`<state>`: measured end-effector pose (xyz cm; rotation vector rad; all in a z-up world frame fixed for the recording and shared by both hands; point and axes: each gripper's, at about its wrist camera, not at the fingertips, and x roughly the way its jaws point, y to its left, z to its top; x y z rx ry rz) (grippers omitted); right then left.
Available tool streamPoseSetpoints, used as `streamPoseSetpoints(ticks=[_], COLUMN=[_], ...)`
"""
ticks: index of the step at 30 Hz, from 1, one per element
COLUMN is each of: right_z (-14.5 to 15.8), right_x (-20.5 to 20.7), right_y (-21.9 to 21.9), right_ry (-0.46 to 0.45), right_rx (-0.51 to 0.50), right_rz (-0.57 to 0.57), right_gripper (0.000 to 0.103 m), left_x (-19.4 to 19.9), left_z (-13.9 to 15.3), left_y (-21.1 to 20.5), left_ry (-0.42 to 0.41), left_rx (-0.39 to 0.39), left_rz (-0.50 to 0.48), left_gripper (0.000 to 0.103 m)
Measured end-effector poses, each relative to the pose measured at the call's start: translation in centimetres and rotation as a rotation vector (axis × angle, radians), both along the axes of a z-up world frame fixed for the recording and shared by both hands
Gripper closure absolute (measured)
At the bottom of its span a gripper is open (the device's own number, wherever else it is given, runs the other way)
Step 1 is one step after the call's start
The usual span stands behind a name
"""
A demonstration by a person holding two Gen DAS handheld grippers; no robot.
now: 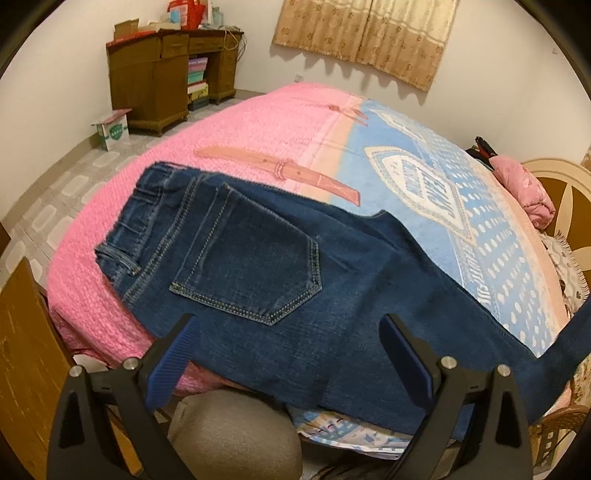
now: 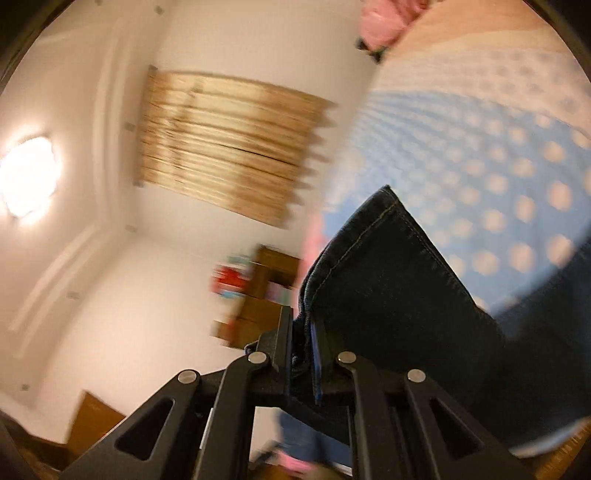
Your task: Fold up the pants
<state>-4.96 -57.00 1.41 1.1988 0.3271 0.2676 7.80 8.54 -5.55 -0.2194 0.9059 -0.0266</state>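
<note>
Right now my right gripper (image 2: 301, 332) is pinched tight on the hem end of the jeans (image 1: 280, 280), with the denim bunched between its pads and the leg cuff (image 2: 373, 236) fanning out ahead of it. That view is smeared and tilted, so I read it as mid-swing with the leg lifted off the bed. My left gripper (image 1: 288, 325) is spread wide and holding nothing; it hovers over the near edge of the jeans, just below the back pocket (image 1: 251, 266).

The jeans lie across the near side of the bed (image 1: 258, 140), waistband (image 1: 140, 206) toward the pink half and the leg running off toward the blue dotted half. I judge they are already doubled leg on leg, since only one pocket and one leg show. What is left, as I see it, is carrying the hem across to the waistband and perhaps one more fold.

Close under the left gripper a grey rounded shape (image 1: 236, 435) sits below the bed edge; I cannot tell what it is. A pink bundle (image 1: 524, 188) rests near the headboard, well clear of the jeans. Farther off stand a wooden desk (image 1: 166, 81), a small box (image 1: 114, 129) on the floor and a curtain (image 1: 365, 33). Nothing lies on the landing spot by the waistband.
</note>
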Motion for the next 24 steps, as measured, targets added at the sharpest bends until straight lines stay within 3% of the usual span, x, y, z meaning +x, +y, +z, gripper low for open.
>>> streamPoseSetpoints(ticks=[5,7,9,12,14,15,17,21,24], right_z=[4.5,4.6,2.8,-1.4,-5.8,-8.3,-11.7,-13.0,-11.5], right_x=[-2.0,-4.5,-7.2,-10.5,-13.1,-14.2,-16.0,-19.1,-18.1], right_y=[-1.5,-2.9,-4.6,-6.7,-7.9,-8.4,-8.2,-7.4,-7.2], right_ry=[-0.199,-0.236,-0.235,-0.09,0.171,0.289,0.419,0.451,0.55], right_rx=[0.017,-0.004,-0.014,-0.097,-0.224,-0.241,-0.245,-0.25,-0.387], right_rz=[-0.023,-0.06,-0.099,-0.16,-0.193,-0.195,-0.191,-0.196,-0.168], right_gripper=[0.095,0.095,0.095,0.095,0.095,0.095,0.095,0.095,0.095], left_x=[0.2,0.2,0.3,0.6,0.9,0.9,1.0,1.3,1.2], left_z=[0.7,0.6,0.3,-0.1,-0.4,-0.5,-0.6,-0.8,-0.5], left_y=[-0.4,-0.9,-1.7,-2.9,-4.0,-4.4,-5.3,-6.9,-8.0], left_ry=[-0.007,-0.004,0.003,0.015,0.027,0.03,0.032,0.042,0.028], left_rx=[0.012,0.025,0.034,0.052,0.06,0.063,0.076,0.086,0.095], left_rz=[0.015,0.008,-0.008,-0.032,-0.049,-0.056,-0.07,-0.092,-0.117], left_gripper=[0.004,0.004,0.004,0.004,0.004,0.004,0.004,0.004,0.004])
